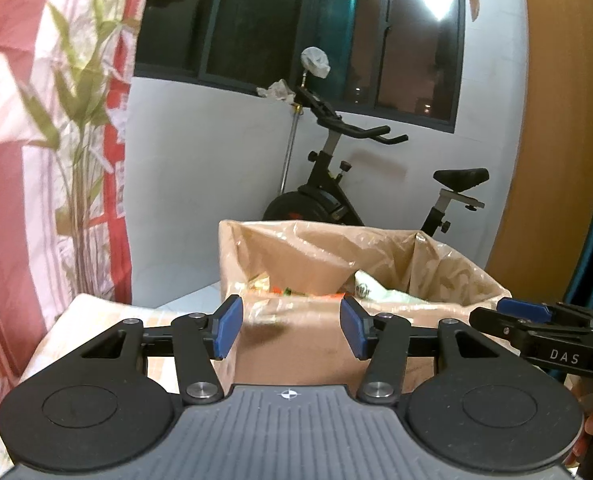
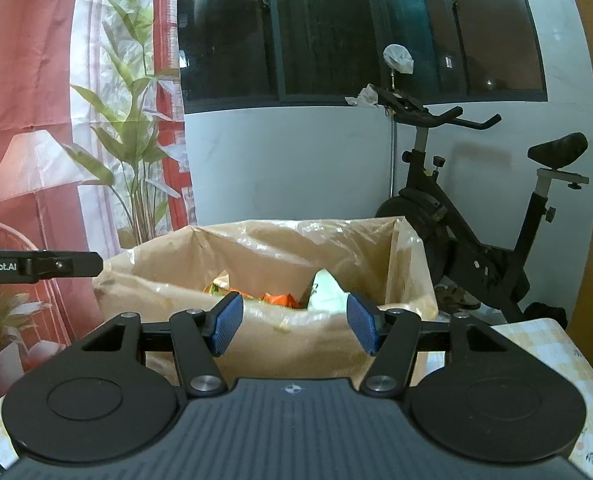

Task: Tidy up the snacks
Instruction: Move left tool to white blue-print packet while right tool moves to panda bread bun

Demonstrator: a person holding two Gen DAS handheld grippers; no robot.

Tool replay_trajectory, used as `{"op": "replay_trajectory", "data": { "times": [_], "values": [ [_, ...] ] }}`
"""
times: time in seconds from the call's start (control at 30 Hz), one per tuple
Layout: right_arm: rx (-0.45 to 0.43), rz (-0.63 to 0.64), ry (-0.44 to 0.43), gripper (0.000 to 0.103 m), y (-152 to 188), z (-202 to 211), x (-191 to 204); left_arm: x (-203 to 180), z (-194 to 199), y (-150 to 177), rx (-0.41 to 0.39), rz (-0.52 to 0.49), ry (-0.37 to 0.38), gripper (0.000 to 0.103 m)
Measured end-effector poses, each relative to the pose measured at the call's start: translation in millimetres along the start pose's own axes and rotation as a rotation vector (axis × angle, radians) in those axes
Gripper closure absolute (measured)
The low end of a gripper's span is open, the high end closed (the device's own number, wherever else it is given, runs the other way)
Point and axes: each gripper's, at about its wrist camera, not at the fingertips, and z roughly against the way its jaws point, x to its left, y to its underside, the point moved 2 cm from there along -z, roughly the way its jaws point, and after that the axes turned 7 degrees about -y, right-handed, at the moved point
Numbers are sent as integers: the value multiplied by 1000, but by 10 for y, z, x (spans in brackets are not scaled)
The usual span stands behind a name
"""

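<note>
A cardboard box (image 1: 296,344) lined with clear plastic stands on the table right in front of both grippers; it also shows in the right wrist view (image 2: 304,344). Inside lie snack packets: orange ones (image 2: 278,299) and a white-green one (image 2: 324,290), also seen in the left wrist view (image 1: 376,290). My left gripper (image 1: 292,327) is open and empty, just before the box's near wall. My right gripper (image 2: 294,327) is open and empty at the same wall; it shows at the right edge of the left wrist view (image 1: 536,328).
An exercise bike (image 2: 476,216) stands behind the box against a white wall under dark windows. A red and white curtain with leaf print (image 1: 48,140) hangs on the left. The table has a pale checked cloth (image 2: 544,344).
</note>
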Motion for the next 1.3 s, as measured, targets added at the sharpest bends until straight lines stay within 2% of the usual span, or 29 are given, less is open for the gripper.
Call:
{"op": "replay_trajectory", "data": {
  "times": [0.3, 0.53, 0.8, 1.0, 1.07, 1.13, 1.3],
  "values": [
    [34, -10, -1, 42, 260, 108, 54, 69, 141, 301, 38, 45, -26, 47],
    [80, -35, -6, 42, 523, 166, 19, 80, 124, 594, 98, 55, -46, 47],
    [202, -68, -8, 42, 860, 84, -45, 144, 17, 918, 186, 89, -53, 47],
    [286, -59, -63, 42, 1042, -16, 83, 145, -8, 1108, 235, 95, -55, 47],
    [323, -31, -103, 37, 1096, -66, 186, 165, -9, 1136, 245, 99, -60, 47],
    [350, 17, -125, 25, 1149, -102, 297, 184, -4, 1161, 251, 101, -65, 47],
    [414, 141, -180, 17, 1299, -213, 600, 206, -9, 1203, 268, 110, -73, 47]
  ]
}}
